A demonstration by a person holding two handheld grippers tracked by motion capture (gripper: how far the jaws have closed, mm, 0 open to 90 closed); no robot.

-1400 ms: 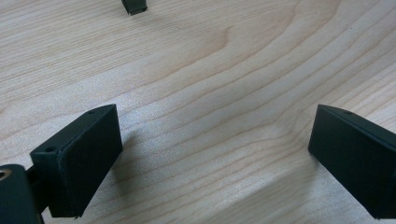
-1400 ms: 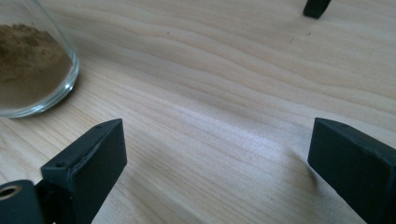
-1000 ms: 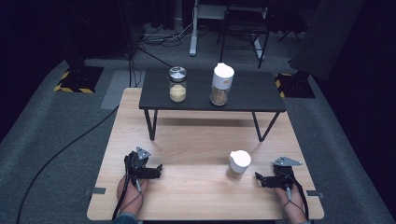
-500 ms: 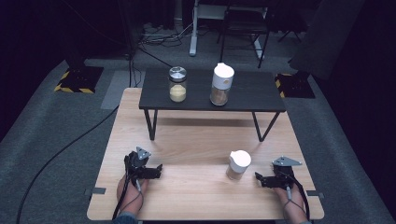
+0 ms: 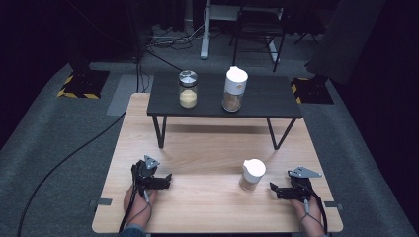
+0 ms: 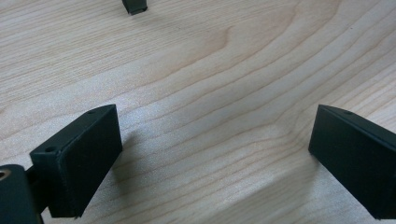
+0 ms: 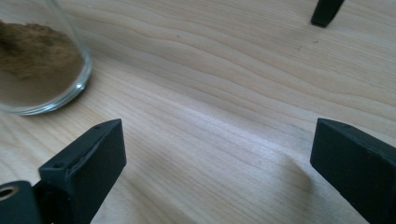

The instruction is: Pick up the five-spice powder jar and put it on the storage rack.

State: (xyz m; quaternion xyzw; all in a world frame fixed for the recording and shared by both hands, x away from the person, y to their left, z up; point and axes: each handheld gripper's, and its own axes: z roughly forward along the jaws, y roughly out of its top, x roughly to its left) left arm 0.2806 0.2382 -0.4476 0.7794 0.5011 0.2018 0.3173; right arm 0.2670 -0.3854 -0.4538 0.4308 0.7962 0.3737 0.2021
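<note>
High view: white-capped jar stands upright on wooden table, near right gripper at its ten o'clock, untouched. Left gripper rests well apart. Both grippers' jaws stand wide, empty.

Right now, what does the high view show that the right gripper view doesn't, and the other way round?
High view alone: the black low shelf carrying a silver-lidded glass jar of yellow powder and a taller white-capped glass jar, plus the left gripper, jaws open. Right gripper view alone: the brown powder close up through the glass. Both: the light wooden table, the white-capped glass jar of brown powder and the right gripper, jaws wide apart with nothing between.
</note>
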